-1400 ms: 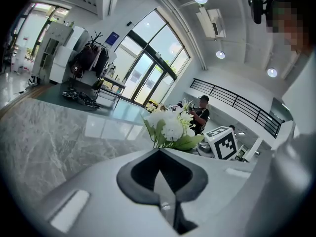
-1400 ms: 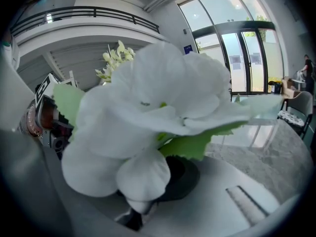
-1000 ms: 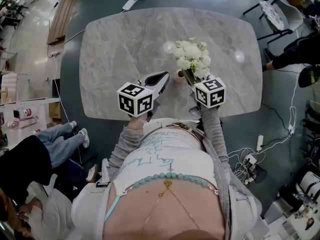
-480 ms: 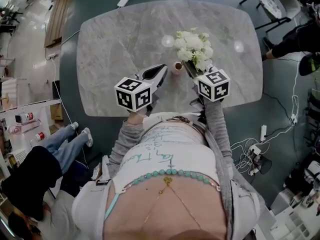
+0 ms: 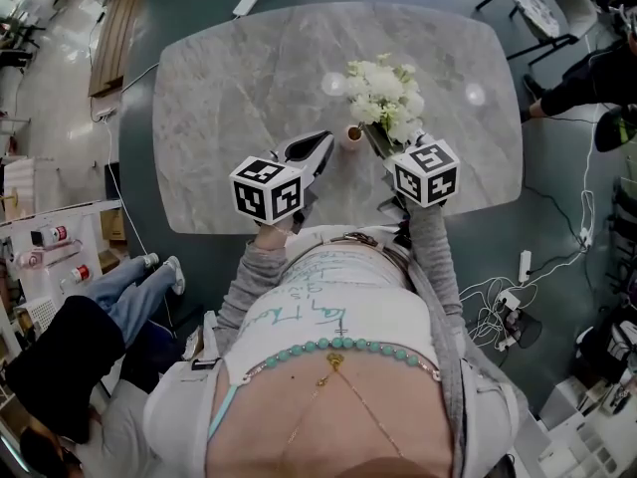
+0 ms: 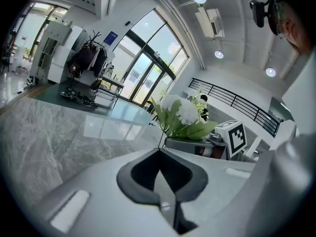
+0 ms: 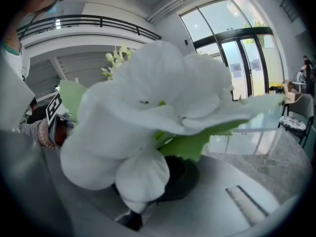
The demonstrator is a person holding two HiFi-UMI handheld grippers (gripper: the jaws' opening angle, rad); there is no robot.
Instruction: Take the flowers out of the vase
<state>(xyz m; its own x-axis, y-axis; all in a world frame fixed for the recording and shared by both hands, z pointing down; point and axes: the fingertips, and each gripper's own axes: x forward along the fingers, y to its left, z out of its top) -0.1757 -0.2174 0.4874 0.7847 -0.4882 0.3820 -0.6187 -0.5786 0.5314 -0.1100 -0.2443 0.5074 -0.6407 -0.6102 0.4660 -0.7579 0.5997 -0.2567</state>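
A bunch of white flowers (image 5: 383,98) with green leaves is held up over the marble table (image 5: 229,78), my right gripper (image 5: 386,153) shut on the stems. In the right gripper view the blooms (image 7: 148,107) fill the picture and hide the jaws. A small pinkish vase (image 5: 353,135) stands on the table just left of the stems, its mouth showing. My left gripper (image 5: 320,147) points at the vase from the near left. Its jaws are shut with nothing between them (image 6: 159,157). The left gripper view shows the flowers (image 6: 182,115) but not the vase.
The table's near edge (image 5: 328,229) runs under both grippers, against the person's body. A seated person's legs (image 5: 119,277) are on the floor at the left. Cables and a power strip (image 5: 518,287) lie on the floor at the right, and a chair (image 5: 547,18) stands at the far right.
The head view has shifted a little, so the table sits slightly higher. The flowers stay in the right gripper beside the vase, a touch higher. The left gripper holds its place.
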